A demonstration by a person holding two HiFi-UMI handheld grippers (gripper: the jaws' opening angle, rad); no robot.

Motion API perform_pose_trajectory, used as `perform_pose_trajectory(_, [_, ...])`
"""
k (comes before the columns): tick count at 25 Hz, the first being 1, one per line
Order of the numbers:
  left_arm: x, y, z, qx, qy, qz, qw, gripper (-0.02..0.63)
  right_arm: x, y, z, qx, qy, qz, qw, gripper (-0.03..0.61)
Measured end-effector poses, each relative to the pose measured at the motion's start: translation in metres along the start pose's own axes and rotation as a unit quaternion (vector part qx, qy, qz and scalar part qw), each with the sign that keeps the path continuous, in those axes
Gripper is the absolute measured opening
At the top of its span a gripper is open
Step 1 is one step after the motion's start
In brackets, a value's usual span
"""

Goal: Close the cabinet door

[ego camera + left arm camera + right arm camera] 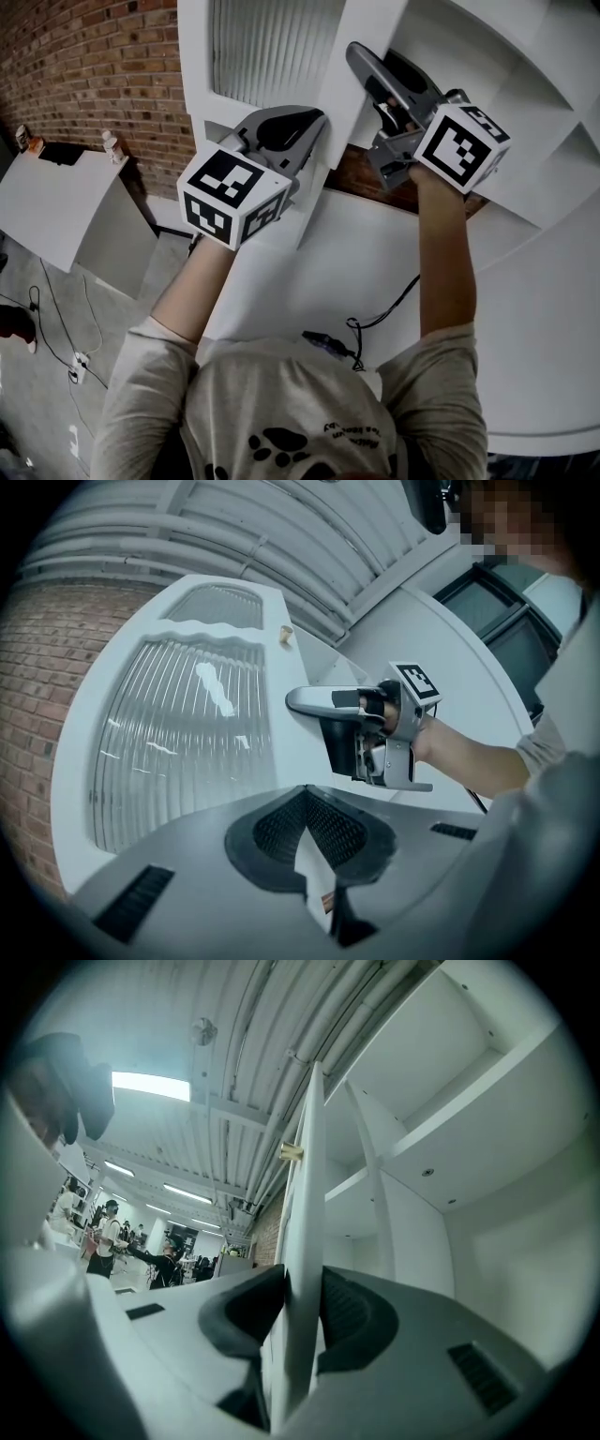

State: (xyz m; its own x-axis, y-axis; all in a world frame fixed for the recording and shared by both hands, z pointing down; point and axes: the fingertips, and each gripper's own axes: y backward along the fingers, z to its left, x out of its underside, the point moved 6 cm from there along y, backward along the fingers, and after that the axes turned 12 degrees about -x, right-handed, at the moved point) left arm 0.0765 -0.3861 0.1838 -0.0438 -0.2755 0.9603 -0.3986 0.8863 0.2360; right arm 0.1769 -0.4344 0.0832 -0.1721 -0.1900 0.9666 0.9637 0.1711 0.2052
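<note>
The white cabinet door (pixel 197 56) with its ribbed glass panel (pixel 178 733) stands open from the cabinet (pixel 525 112). My right gripper (pixel 370 70) is shut on the door's free vertical edge (pixel 307 1194), with a pad against each face; it shows in the left gripper view too, as the right gripper (pixel 314 700) clamped on that edge. My left gripper (pixel 309 122) sits lower at the door's bottom corner. In the left gripper view, the left gripper (pixel 307 832) has a white wedge of the door pinched between its pads. Open shelves (pixel 450 1119) lie right of the door.
A white counter (pixel 375 262) lies below the cabinet with a black cable (pixel 375 319) on it. A brick wall (pixel 94 66) stands at the left, with a white table (pixel 66 206) in front of it. A small knob (pixel 292 1152) sticks out near the door's top. People (pixel 103 1237) stand far off.
</note>
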Motion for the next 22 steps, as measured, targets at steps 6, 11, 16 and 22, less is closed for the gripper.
perform_pose_trajectory(6, [0.006, -0.008, 0.003, 0.015, 0.004, 0.000, 0.9999, 0.009, 0.000, -0.002, -0.001, -0.006, 0.002, -0.003, 1.000, 0.110])
perform_pose_trajectory(11, [0.013, -0.014, 0.005, 0.022, 0.004, 0.003, 0.9998, 0.009, 0.004, -0.001, -0.007, -0.011, -0.004, -0.006, 1.000, 0.112])
perform_pose_trajectory(16, [0.015, -0.018, 0.007, 0.024, 0.009, -0.002, 0.9997, 0.009, 0.004, -0.001, -0.010, -0.013, -0.003, -0.010, 1.000, 0.115])
perform_pose_trajectory(22, [0.016, -0.021, 0.006, 0.029, 0.010, -0.001, 0.9995, 0.009, 0.006, 0.000, -0.012, 0.003, 0.000, -0.013, 1.000, 0.127])
